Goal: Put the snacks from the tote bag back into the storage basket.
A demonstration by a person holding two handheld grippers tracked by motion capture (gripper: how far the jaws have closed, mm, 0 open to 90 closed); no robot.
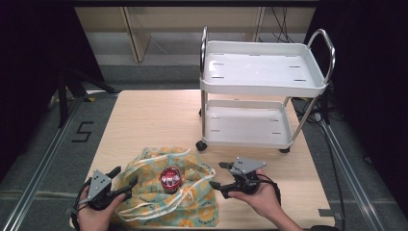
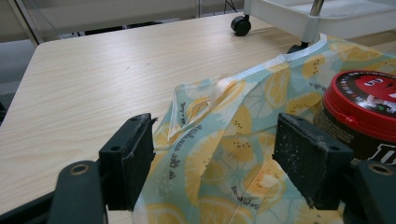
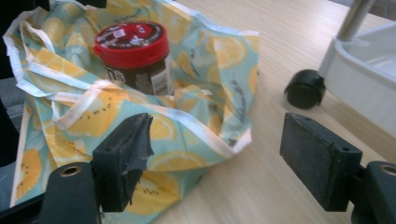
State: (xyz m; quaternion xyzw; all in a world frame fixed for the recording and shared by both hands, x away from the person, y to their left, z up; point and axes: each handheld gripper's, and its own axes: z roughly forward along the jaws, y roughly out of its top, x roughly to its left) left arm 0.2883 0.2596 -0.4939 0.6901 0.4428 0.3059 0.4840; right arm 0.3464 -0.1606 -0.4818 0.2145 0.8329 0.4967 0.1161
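While both grippers stood open, the lemon-print bag (image 1: 166, 190) lay between them.
Left gripper (image 1: 120, 185) straddled the bag's near-left edge, nearer than the right gripper (image 1: 220, 174), whose 2 jaws gaped just beside the right edge; a red-lidded jar (image 1: 170, 179) stood upright on the bag, the white cart (image 1: 262, 82) beyond.

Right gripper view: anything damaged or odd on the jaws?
Yes. The right gripper has a ragged, torn-looking edge on one black jaw pad; the other pad looks square. Otherwise, the red-lidded dark candy jar stands upright on the crumpled lemon-print fabric bag.
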